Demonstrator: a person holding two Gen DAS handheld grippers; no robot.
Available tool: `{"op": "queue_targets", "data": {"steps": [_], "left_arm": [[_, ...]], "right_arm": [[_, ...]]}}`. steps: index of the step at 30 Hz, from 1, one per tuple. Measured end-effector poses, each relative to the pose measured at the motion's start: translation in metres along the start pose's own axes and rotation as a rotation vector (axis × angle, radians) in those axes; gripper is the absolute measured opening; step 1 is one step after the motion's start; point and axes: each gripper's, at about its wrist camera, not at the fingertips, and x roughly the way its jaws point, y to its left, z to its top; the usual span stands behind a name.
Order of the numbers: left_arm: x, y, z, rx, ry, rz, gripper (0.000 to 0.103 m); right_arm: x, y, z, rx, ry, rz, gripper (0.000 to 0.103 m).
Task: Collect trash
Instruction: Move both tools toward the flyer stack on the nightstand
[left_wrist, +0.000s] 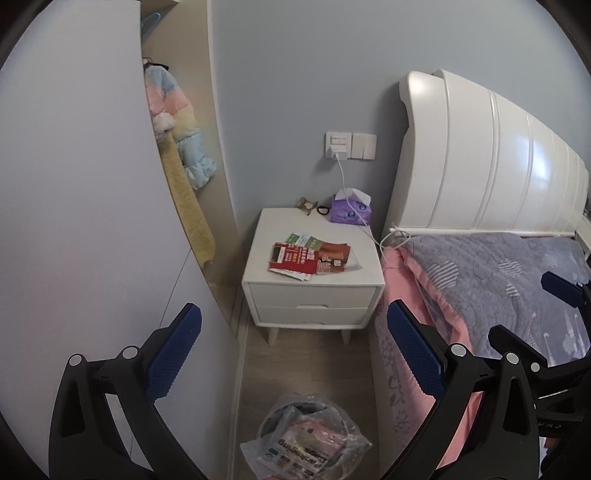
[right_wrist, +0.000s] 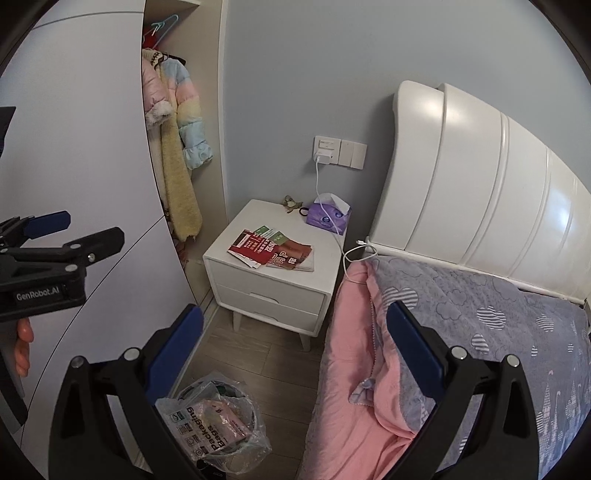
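Wardrobe door (left_wrist: 74, 221): smooth, pale, flat panel filling the left side; it stands open beside a closet recess.
Clothes (right_wrist: 173, 122): puffy pastel jacket in pink, yellow and blue, with a fuzzy yellow garment hanging below it, on hangers in the recess.
Left gripper (left_wrist: 295, 354): black frame, 2 blue pads with a fine dotted texture; jaws spread wide, nothing between them. It hangs above the floor, aimed toward the table.
Trash bin (left_wrist: 306, 435): round, lined with crinkled clear plastic, on the wood-look floor (left_wrist: 306, 365) in front of the table; a clear bag printed "Packaging Bags" and pinkish wrappers lie in it.
Table (left_wrist: 258, 258): white, boxy, rounded corners, 2 drawers, short tapered legs; set between the closet and the bed.
Paper trash (left_wrist: 310, 256): flat glossy leaflets, red, green and brown, overlapping near the table's front edge.
Tissue pack (left_wrist: 351, 208): soft purple pack at the table's back right, a white tissue sticking up; a black hair tie and a small brownish thing lie beside it.
Charger cable (left_wrist: 341, 173): thin white cord from the wall socket, draped past the tissue pack to the bed.
Right gripper (right_wrist: 295, 354): same build, jaws wide apart, holding nothing; over the floor and bed edge.
Bed (right_wrist: 480, 317): glossy white ribbed headboard, grey-purple blanket with hearts, pink quilt underneath.
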Motion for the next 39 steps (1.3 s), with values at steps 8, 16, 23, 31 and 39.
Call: {"op": "queue_targets", "data": {"steps": [8, 16, 23, 31, 39], "left_arm": [[0.059, 0.027, 0.012, 0.093, 0.042, -0.072, 0.098], [0.112, 0.027, 0.021, 0.223, 0.051, -0.135, 0.098], [0.17, 0.015, 0.039, 0.23, 0.088, -0.186, 0.098], [0.248, -0.013, 0.041, 0.286, 0.123, -0.175, 0.098], [0.325, -0.029, 0.04, 0.376, 0.155, -0.184, 0.098]], "right_arm": [[0.045, 0.026, 0.025, -0.078, -0.006, -0.027, 0.097], [0.087, 0.024, 0.044, -0.194, 0.0, -0.047, 0.097], [0.141, 0.015, 0.053, -0.275, 0.038, 0.009, 0.097], [0.216, 0.005, 0.058, -0.396, 0.039, 0.119, 0.097], [0.298, -0.012, 0.056, -0.469, 0.06, 0.144, 0.097]]}}
